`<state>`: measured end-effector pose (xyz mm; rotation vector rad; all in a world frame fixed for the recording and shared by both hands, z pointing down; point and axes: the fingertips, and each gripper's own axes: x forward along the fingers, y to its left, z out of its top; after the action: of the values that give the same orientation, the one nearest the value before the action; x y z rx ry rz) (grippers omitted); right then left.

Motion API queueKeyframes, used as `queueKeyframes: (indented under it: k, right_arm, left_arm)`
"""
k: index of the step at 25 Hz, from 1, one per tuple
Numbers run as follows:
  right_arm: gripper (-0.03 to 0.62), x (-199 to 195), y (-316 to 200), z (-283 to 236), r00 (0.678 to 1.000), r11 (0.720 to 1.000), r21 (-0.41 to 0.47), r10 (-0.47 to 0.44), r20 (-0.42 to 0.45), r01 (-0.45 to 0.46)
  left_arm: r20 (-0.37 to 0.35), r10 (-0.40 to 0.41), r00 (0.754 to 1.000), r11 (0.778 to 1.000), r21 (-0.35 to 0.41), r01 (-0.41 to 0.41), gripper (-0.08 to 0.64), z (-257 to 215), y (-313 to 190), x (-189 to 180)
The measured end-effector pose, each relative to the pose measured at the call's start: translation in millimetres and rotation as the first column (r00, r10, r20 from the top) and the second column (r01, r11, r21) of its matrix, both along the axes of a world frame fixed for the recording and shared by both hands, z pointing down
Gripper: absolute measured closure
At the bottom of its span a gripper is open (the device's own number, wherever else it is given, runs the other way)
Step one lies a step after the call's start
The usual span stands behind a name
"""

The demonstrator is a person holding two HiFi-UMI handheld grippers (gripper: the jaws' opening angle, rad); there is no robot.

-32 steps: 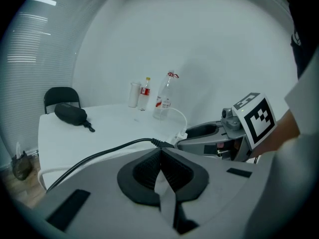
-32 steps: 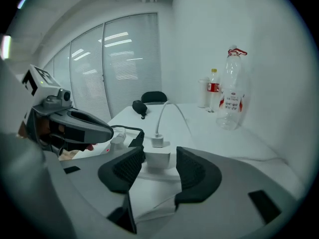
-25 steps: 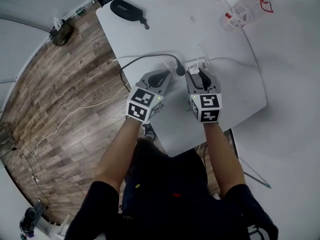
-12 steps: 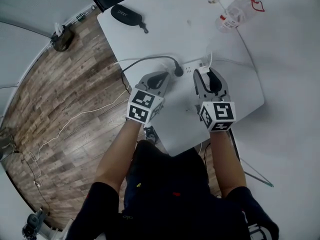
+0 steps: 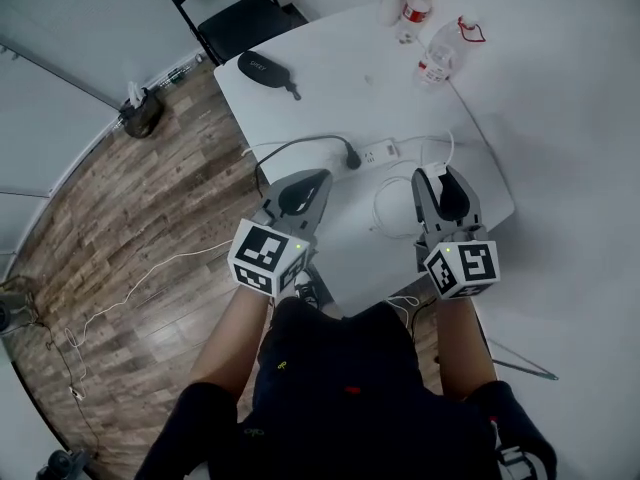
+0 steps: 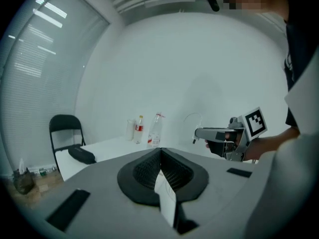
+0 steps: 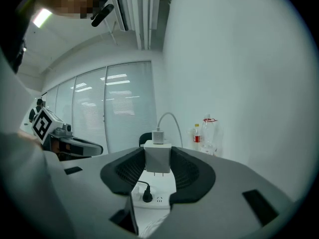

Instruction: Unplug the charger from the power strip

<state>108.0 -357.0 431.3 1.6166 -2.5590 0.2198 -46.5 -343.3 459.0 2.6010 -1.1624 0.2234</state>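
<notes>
Two right gripper (image 5: pixel 441 190) fingers clamp the charger (image 7: pixel 157 156), clear above the power strip (image 7: pixel 158 199). Left gripper (image 6: pixel 160 151) fingers closed, empty. Hold firm, lift straight.

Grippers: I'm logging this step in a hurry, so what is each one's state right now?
Left gripper: shut, nothing between its jaws.
Right gripper: shut on the charger, prongs clear of the power strip.

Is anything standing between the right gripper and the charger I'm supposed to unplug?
Nothing visible does. The charger sits clamped between the jaws of the right gripper, with its prongs bare and out of the power strip, which lies on the table beyond it.
</notes>
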Motion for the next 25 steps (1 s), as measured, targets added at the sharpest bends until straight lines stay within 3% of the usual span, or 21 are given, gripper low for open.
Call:
queueKeyframes:
  k: [3,9,15,25]
  right_arm:
    - [0.423,5,13,-25,1.000,1.000,0.032,0.000,0.003,0.000]
    - [0.423,11,41,-70,0.999,0.994,0.108,-0.009,-0.031,0.012]
    - [0.423,16,66,-109,0.999,0.981,0.190,-0.039,-0.035,0.045]
    - [0.422,23,80,-134,0.998,0.971,0.232,-0.045,-0.035,0.052]
  left_arm:
    - [0.001,-0.016,1.000,0.997,0.078,0.016,0.540,-40,24,-9]
    - [-0.050,-0.086,0.995,0.987,0.134,0.092,0.540,-95,56,-38]
    - [-0.078,-0.170,0.982,0.960,0.214,0.183,0.540,-138,74,-61]
    - [-0.071,-0.138,0.988,0.949,0.275,0.152,0.540,-166,85,-49]
